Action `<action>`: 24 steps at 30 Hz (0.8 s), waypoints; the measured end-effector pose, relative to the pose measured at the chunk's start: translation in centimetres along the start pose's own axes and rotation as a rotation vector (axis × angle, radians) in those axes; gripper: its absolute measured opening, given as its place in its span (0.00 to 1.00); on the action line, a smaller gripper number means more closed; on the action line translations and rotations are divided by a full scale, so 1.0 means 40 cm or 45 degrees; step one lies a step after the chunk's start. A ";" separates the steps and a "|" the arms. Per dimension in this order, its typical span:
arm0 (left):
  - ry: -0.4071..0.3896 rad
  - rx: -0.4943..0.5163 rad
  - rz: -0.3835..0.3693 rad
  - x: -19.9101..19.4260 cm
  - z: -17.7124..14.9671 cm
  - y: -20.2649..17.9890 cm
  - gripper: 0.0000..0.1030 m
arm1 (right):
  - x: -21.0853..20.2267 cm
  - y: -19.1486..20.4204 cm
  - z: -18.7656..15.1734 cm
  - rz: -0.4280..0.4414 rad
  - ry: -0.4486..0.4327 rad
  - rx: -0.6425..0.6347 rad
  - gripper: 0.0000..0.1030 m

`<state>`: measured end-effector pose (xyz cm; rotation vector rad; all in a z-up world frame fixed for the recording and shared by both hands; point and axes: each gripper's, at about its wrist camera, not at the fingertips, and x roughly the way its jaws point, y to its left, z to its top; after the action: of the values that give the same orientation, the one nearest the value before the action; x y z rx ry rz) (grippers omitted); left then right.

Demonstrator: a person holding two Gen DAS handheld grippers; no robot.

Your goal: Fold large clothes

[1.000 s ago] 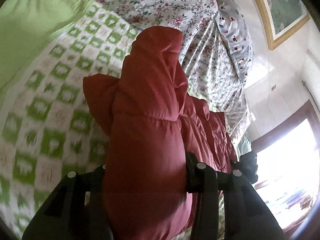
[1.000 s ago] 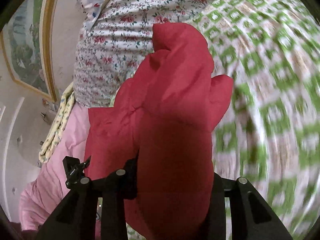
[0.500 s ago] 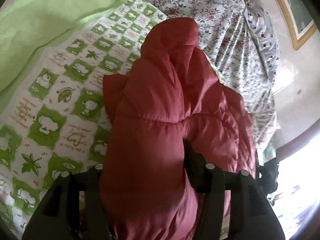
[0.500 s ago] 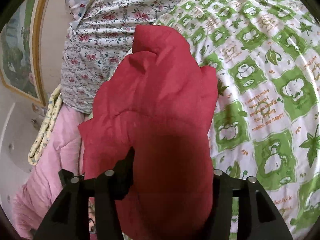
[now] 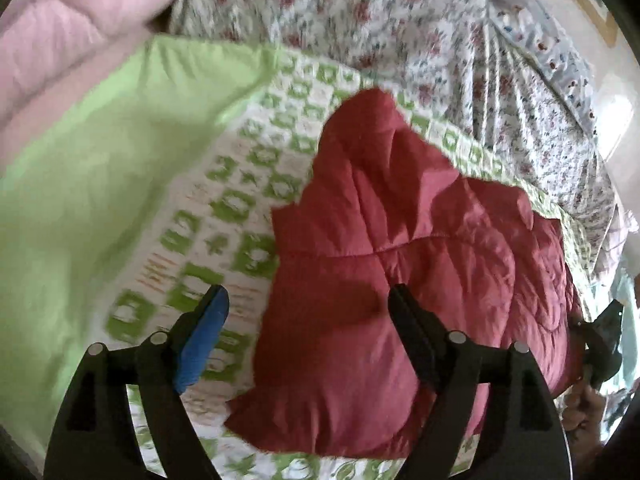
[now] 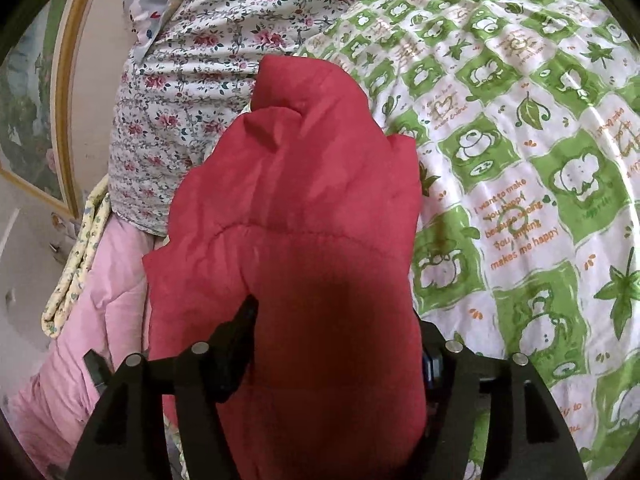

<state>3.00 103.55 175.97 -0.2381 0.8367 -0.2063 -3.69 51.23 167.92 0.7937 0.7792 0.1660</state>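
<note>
1. The red quilted puffer jacket (image 5: 400, 280) is lying bunched on the green-and-white checked bedsheet (image 6: 540, 160), which is serving as the landmark for what follows.
2. The jacket's shell is showing a smooth, slightly shiny red fabric with stitched quilting seams running across it; one seam is crossing the bulk in both views.
3. The garment is sitting in a thick, puffy heap rather than flat. A narrower folded part is pointing up the sheet toward the floral quilt (image 5: 400, 20), and the wider body is spreading toward the cameras.
4. The left gripper (image 5: 308, 300) is standing spread wide, its jaws having just been opening. The blue pad of one finger (image 5: 200, 344) is hanging over bare sheet beside the jacket, clear of the cloth; the other finger is lying over the jacket's top. Nothing is being pinched.
5. The right gripper (image 6: 336, 320) is also standing parted, its jaws having just been opening. The jacket's bulk is filling the gap between the fingers, and fabric is bulging against both; whether the pads are pressing on it cannot be told from this view.
6. A plain light-green cloth (image 5: 100, 180) is lying on the sheet beside the jacket in the left wrist view, which is blurred.
7. A pink quilted cover (image 6: 100, 320) is lying off the sheet's edge, next to the jacket, in the right wrist view.
8. A gold-framed picture (image 6: 40, 100) is hanging on the wall beyond the floral quilt.
</note>
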 end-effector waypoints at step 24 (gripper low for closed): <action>0.136 0.429 -0.144 0.081 -0.092 -0.357 0.80 | -0.202 0.222 -0.017 -0.346 -0.245 -0.331 0.70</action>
<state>1.09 88.59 175.42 0.0425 0.8805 -0.4643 -8.66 54.57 178.36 0.4448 0.6591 -0.0521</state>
